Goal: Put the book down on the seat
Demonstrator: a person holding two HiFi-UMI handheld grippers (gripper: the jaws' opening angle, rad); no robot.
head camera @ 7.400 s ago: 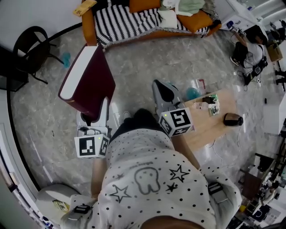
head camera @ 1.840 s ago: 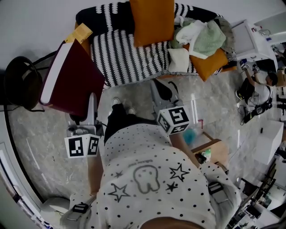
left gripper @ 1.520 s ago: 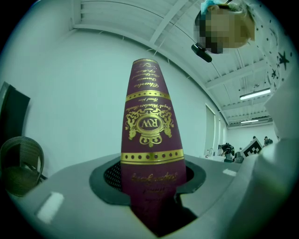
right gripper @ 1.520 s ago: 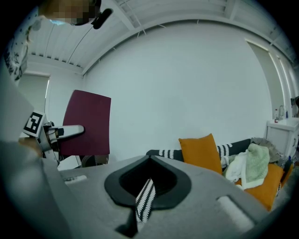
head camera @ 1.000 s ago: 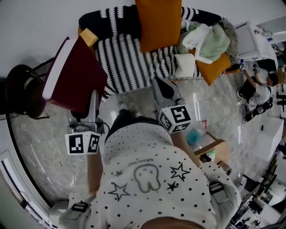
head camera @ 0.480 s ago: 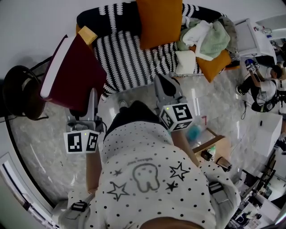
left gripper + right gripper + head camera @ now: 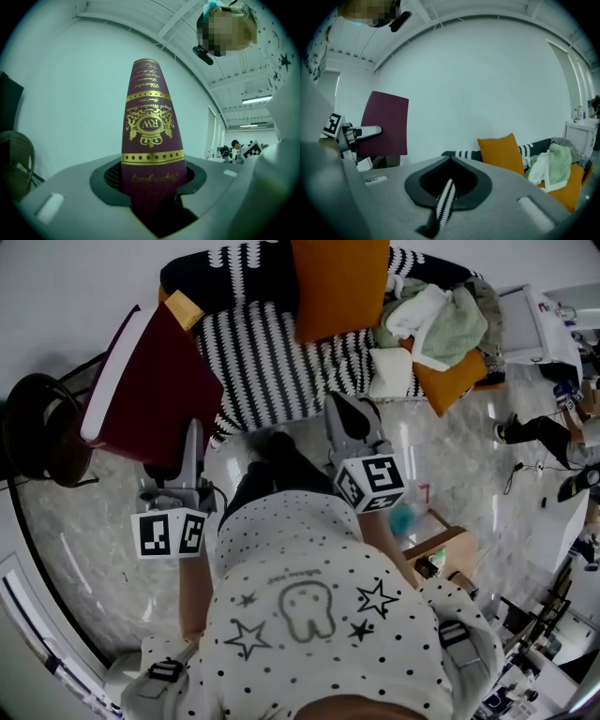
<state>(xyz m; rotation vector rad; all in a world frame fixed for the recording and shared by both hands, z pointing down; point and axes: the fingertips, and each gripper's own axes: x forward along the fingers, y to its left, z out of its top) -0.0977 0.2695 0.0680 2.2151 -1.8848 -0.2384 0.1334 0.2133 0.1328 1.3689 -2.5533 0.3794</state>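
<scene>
"Where is the book (image 7: pixel 155 390), measured from that striped seat (image 7: pixel 272 362)?"

"Short of the seat's front edge and just off its left end, up in the air. The left gripper (image 7: pixel 152 197) has its jaws clamped on the book's bottom edge with the spine facing back at it. So the book stands upright, its long axis rising straight out of the jaws."

"And the right gripper (image 7: pixel 445 192)?"

"It's level with the seat's middle, also short of the front edge. The jaws are drawn nearly together with nothing in them, and only the seat's stripes show through the slit."

"So what does the set-down turn on?"

"From the left gripper the seat lies ahead, to the right and, I'd judge, lower. The book has to go that way onto the seat's bare left half, clear of the orange cushion (image 7: pixel 337 287) at the seat's back. It also has to tip from standing to flat. The right gripper is nearer the seat, but it's the left that carries the book."
</scene>
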